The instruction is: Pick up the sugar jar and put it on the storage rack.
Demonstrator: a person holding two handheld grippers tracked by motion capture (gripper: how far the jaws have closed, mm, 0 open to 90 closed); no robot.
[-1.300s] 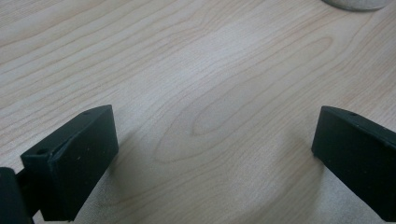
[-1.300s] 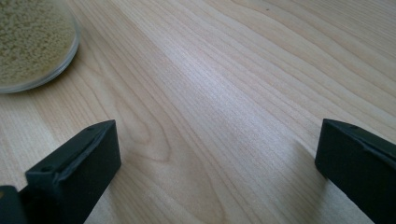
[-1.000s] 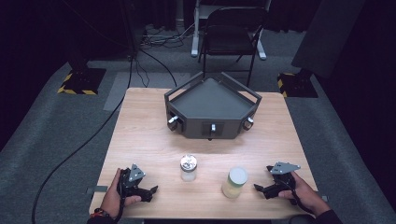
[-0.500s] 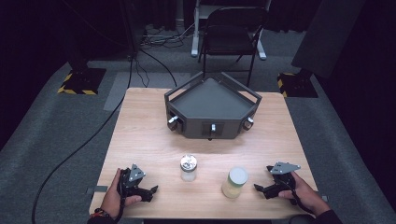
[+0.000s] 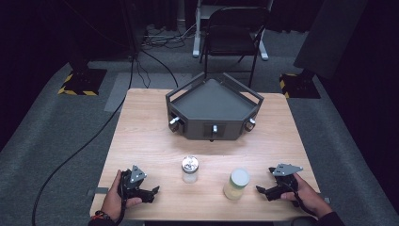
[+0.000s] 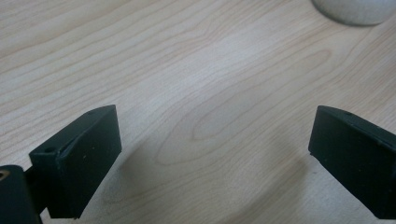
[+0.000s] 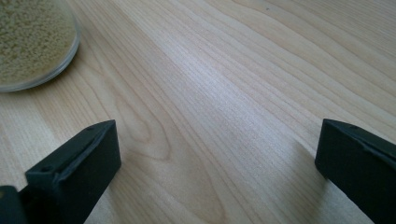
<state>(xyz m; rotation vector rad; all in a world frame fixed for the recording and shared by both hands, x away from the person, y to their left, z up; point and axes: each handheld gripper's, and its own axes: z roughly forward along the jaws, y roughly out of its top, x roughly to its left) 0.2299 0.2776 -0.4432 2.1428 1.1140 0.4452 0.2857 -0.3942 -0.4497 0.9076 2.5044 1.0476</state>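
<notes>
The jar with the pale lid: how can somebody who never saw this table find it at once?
Start at the dark three-cornered tray at the far middle of the wooden table. Come toward the near edge, where two jars stand side by side. It is the jar with the pale lid, full of yellowish grains; the small clear jar has a shiny metal lid.

1. We see one small change: the left gripper (image 5: 149, 192) has just been closing its jaws a little, though they stand wide apart, with only bare table (image 6: 210, 93) between them.
2. We can make out no other shift between the earlier high views and this one.
</notes>
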